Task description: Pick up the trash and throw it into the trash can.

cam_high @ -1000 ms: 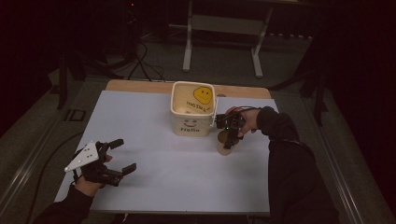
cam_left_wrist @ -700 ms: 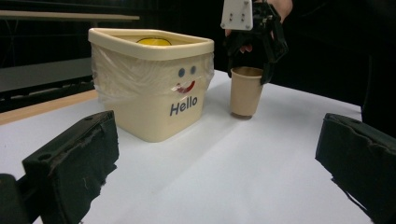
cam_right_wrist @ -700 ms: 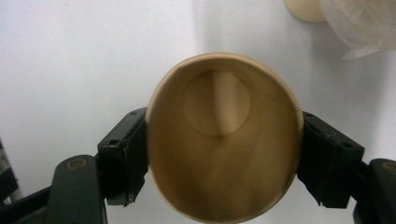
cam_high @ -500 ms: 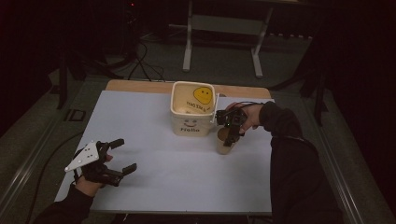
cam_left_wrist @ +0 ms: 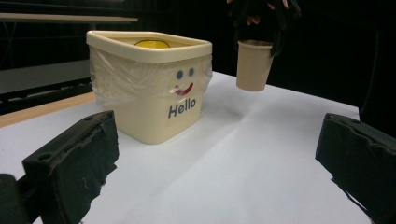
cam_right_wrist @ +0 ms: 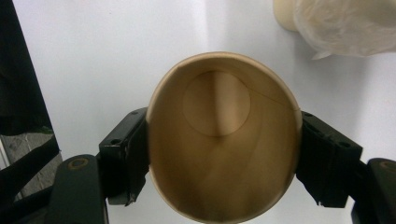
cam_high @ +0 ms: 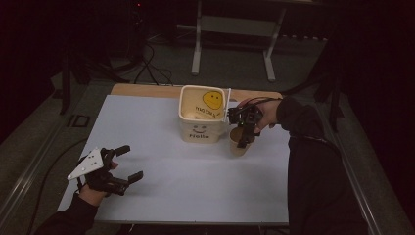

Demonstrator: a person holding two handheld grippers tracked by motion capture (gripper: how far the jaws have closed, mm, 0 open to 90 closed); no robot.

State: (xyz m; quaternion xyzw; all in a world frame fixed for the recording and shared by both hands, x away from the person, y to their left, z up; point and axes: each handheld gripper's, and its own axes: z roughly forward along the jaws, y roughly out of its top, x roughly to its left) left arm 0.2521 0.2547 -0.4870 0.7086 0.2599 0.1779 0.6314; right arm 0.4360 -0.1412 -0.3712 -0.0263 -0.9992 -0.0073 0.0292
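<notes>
The right gripper [cam_high: 243, 133] has the brown paper cup [cam_high: 239, 145] clamped between its two black jaws, and those jaws have just been closing in on it, squeezing the rim into an oval, as the right gripper view makes plain with the cup [cam_right_wrist: 223, 140] looking empty down to its base. From the left gripper view the cup [cam_left_wrist: 253, 64] hangs clear above the white table cover [cam_left_wrist: 261, 154], its base off the surface, so the pick-up looks done.

Just beside the held cup stands the cream plastic bin [cam_high: 203, 120] with a clear bag liner, a smiling face and the word "Hello" on its front; a yellow smiley item lies inside it, though from where I stand I cannot make out what that item is.

What seems left, I would judge, is carrying the cup sideways over the bin's rim and letting it drop in; it is not yet above the opening.

The left gripper [cam_high: 128, 162] rests at the near corner of the table, well apart from the cup, its jaws spread wide with nothing between them.
</notes>
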